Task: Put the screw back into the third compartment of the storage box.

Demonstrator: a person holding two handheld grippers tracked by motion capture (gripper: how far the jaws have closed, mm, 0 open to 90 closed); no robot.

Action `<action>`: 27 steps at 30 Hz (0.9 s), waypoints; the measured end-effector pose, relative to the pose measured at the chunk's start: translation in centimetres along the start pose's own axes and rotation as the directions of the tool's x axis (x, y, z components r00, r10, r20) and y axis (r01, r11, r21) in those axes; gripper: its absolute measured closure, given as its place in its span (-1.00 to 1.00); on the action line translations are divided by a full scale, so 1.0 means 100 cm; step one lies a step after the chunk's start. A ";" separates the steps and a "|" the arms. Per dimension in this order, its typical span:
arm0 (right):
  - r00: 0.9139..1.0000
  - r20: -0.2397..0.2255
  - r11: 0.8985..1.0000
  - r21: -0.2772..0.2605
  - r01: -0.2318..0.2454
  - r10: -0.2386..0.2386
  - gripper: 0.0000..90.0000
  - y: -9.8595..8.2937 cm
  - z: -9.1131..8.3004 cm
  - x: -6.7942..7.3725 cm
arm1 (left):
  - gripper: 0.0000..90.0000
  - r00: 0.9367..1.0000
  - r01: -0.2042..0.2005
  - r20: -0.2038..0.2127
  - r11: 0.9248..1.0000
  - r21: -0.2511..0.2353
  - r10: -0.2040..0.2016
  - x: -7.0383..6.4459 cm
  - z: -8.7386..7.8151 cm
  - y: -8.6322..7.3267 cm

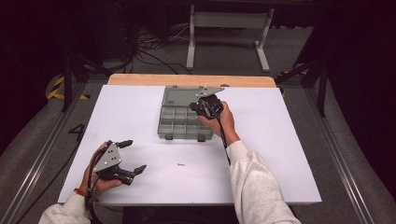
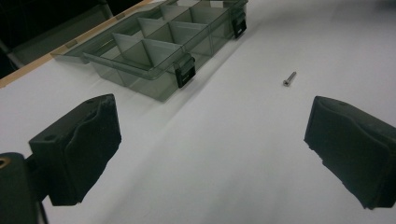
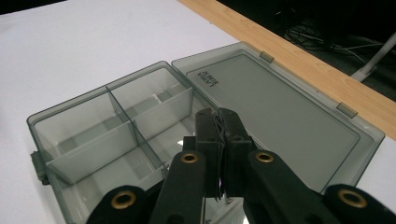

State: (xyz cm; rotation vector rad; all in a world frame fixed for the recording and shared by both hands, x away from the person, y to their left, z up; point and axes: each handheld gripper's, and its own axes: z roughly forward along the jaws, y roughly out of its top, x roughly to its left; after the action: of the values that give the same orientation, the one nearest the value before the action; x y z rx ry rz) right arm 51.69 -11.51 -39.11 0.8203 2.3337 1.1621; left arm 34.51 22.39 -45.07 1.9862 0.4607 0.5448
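While our right hand-held gripper (image 3: 223,140) hung clenched over the open box (image 1: 180,122), maybe pinching something tiny, the screw (image 2: 289,78) lay on the tabletop (image 1: 261,158), pointing toward us, nearer our left hand-held gripper (image 2: 210,154), which gaped wide.

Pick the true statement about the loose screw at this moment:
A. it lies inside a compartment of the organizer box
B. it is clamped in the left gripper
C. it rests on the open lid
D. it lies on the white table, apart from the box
D: the screw lies alone on the white table, clear of the organizer box and ahead of the wide-open left gripper.
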 end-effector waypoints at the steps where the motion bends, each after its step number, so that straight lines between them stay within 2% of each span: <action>1: 1.000 0.000 1.000 0.001 0.000 0.000 0.97 0.000 0.001 -0.001 | -0.90 1.000 -0.001 0.001 1.000 -0.001 0.001 0.000 0.000 0.000; 10: 1.000 0.017 0.999 0.039 -0.011 0.011 0.97 -0.002 0.014 -0.002 | -0.90 1.000 -0.002 0.006 1.000 0.002 0.002 0.000 0.001 0.000; 16: 0.999 0.033 0.995 0.093 -0.018 0.015 0.97 -0.009 0.025 -0.003 | -0.90 1.000 -0.005 0.007 1.000 0.005 0.005 -0.001 0.001 0.000; 27: 0.999 0.032 0.991 0.130 -0.013 0.009 0.97 -0.016 0.029 -0.002 | -0.90 1.000 -0.007 0.009 1.000 0.011 0.007 -0.001 0.001 0.000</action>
State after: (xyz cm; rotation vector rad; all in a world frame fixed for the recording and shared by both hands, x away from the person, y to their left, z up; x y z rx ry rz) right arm 53.03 -10.71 -42.09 0.8904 2.4020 1.0022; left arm 34.46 22.29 -45.13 2.0003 0.4521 0.5390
